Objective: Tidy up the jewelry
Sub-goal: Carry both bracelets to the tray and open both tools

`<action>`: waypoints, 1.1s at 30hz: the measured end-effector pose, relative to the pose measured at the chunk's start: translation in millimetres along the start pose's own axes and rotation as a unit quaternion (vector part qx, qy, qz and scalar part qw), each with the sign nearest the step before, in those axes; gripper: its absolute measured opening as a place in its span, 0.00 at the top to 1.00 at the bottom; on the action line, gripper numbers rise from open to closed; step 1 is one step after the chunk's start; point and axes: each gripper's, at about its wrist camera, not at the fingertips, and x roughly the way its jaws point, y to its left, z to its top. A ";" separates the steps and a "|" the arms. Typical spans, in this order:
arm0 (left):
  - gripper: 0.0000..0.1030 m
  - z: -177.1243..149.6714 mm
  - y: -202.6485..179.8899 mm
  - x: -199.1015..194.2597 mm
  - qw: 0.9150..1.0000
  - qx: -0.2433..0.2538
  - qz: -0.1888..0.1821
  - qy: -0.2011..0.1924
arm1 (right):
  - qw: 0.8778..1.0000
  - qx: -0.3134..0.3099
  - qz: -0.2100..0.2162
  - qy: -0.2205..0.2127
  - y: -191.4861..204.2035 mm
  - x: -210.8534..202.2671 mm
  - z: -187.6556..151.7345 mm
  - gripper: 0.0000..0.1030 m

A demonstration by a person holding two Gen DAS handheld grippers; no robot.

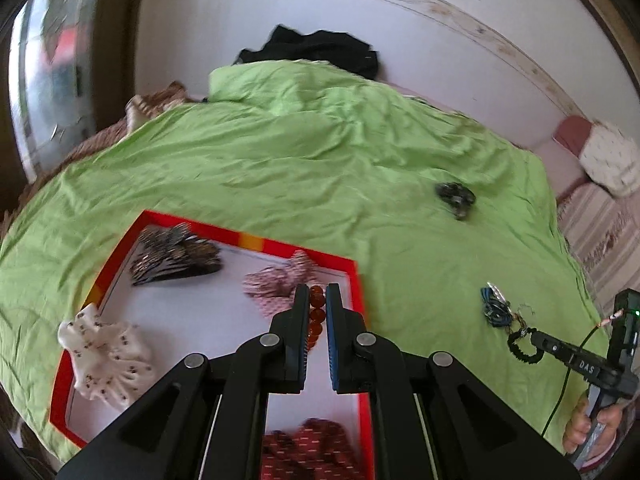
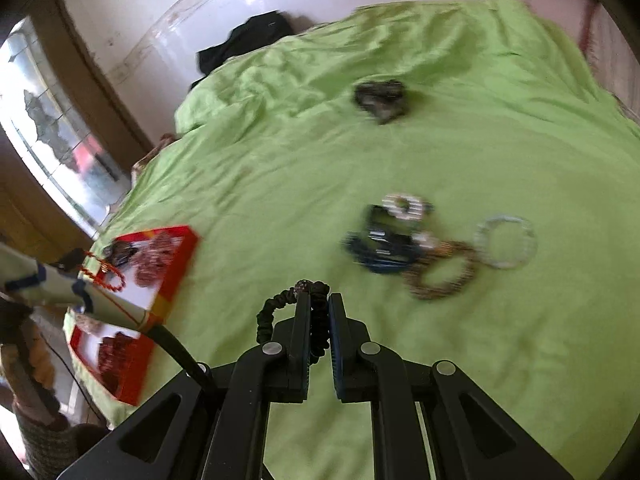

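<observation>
Left gripper [image 1: 317, 292]: jaws nearly closed, pinching an amber bead bracelet [image 1: 316, 314] of round glossy beads over the red-rimmed tray [image 1: 256, 240]. Right gripper [image 2: 319, 300], marked "DAS": jaws clamped on a black ruched band [image 2: 268, 316] above the wrinkled green sheet [image 2: 280, 184]. Blurred bangles [image 2: 424, 248] lie near.

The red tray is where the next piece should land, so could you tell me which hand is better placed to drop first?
Left, probably: the left gripper, shut on the amber bead bracelet, is over the red tray; the right gripper holds its black bracelet over the green sheet.
</observation>
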 end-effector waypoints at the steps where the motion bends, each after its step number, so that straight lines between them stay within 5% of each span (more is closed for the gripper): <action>1: 0.93 -0.1 6.9 1.2 1.000 -0.005 0.004 0.001 | 1.000 -0.007 0.004 0.003 10.7 3.3 2.6 0.91; 8: 0.93 2.2 53.4 29.8 0.998 -0.048 0.021 0.029 | 0.997 -0.065 0.041 0.025 92.5 35.5 8.3 0.91; 15: 0.93 8.3 68.2 60.5 0.993 -0.023 0.113 0.028 | 0.990 -0.119 0.058 0.051 166.4 81.1 10.0 0.91; 21: 0.93 12.9 93.1 78.1 0.991 -0.066 0.105 0.044 | 0.982 -0.165 0.049 0.078 210.8 124.2 -1.2 0.91; 33: 0.93 12.6 97.7 77.8 0.991 -0.085 0.099 0.039 | 0.976 -0.190 0.022 0.101 228.5 160.5 -10.3 0.90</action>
